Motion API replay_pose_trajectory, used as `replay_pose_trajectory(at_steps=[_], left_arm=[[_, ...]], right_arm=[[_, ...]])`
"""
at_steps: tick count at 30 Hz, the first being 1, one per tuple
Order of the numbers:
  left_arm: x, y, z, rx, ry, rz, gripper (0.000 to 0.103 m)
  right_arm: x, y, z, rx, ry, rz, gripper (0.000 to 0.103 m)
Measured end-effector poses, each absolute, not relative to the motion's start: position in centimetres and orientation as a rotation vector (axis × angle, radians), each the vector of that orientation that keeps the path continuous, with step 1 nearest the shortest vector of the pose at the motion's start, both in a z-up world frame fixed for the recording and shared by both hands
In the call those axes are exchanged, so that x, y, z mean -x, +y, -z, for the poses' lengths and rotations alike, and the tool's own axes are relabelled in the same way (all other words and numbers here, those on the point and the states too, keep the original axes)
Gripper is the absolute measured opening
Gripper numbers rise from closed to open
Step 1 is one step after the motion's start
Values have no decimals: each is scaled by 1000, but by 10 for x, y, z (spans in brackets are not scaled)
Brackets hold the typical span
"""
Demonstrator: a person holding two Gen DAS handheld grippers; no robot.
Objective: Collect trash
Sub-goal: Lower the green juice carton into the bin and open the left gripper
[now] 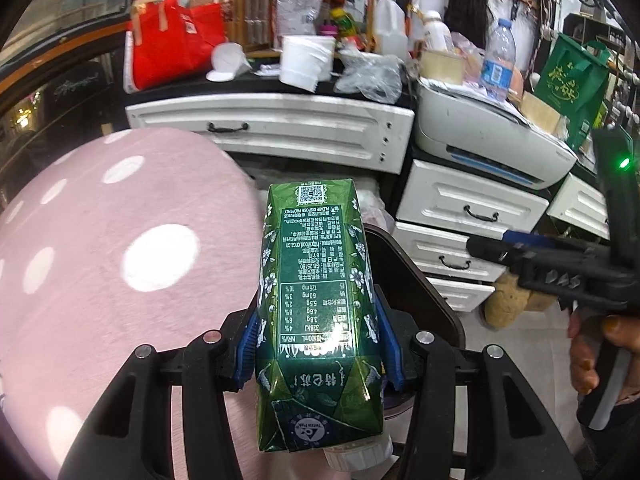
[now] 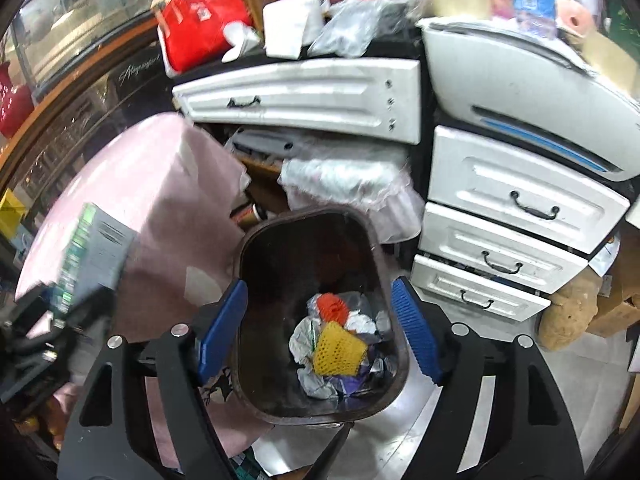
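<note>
A cluttered room fills both views, and the biggest thing in it is the pink polka-dot cloth [image 1: 100, 248] draped over a rounded surface on the left, its white dots running right up beside the action. Behind it stands a bank of white drawers [image 1: 272, 128] with dark handles, one long drawer front across the top and a stack of smaller ones [image 2: 520, 200] to the right. Perched above that stack sits a white printer [image 1: 488, 140] with a blue stripe, papers piled on its lid. The dark countertop is crowded: a red bag [image 1: 172, 44] at the left, a white tub [image 1: 306, 60], crumpled clear plastic [image 1: 370, 76], a water bottle [image 1: 498, 60], and a green shopping bag [image 1: 568, 80] hanging far right. Down on the floor, the right wrist view looks straight into a dark brown bin [image 2: 256, 248], touching the pink cloth's edge, with crumpled wrappers and orange and yellow mesh [image 2: 338, 346] lying at its bottom. The right gripper [image 2: 320, 328] hangs above it, its blue-padded jaws spread wide and holding nothing. The left gripper [image 1: 316, 344] has its jaws clamped on both sides of a green drink carton [image 1: 316, 280], held above the cloth's edge, white cap toward the camera.
</note>
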State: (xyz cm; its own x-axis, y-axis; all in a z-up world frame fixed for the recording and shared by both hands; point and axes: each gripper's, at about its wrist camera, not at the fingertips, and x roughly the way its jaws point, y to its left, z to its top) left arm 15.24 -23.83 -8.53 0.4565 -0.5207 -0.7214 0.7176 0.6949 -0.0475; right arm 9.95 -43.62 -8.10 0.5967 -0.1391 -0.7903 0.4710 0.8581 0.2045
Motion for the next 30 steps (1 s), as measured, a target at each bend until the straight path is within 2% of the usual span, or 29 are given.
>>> replay_pose_trajectory(at_steps=[13,14,16,19,30], left_arm=[[-150,-308,143,-399,930,840,51],[-150,-312,148,-416,940,839,53],[-148,-318,154,-436,943,837,75],[-145,-315,151,-411,916,850,91],[-124,-303,124,-361,866,912,96]], right_arm=[[-74,-460,57,-474,770,454,77],[-73,-460,56,-472,767,454,78],[-73,-460,54,-472,759,455,78],[-71,-458,50,-462,748,457,80],[-63,-452,35,-431,679,495,87]])
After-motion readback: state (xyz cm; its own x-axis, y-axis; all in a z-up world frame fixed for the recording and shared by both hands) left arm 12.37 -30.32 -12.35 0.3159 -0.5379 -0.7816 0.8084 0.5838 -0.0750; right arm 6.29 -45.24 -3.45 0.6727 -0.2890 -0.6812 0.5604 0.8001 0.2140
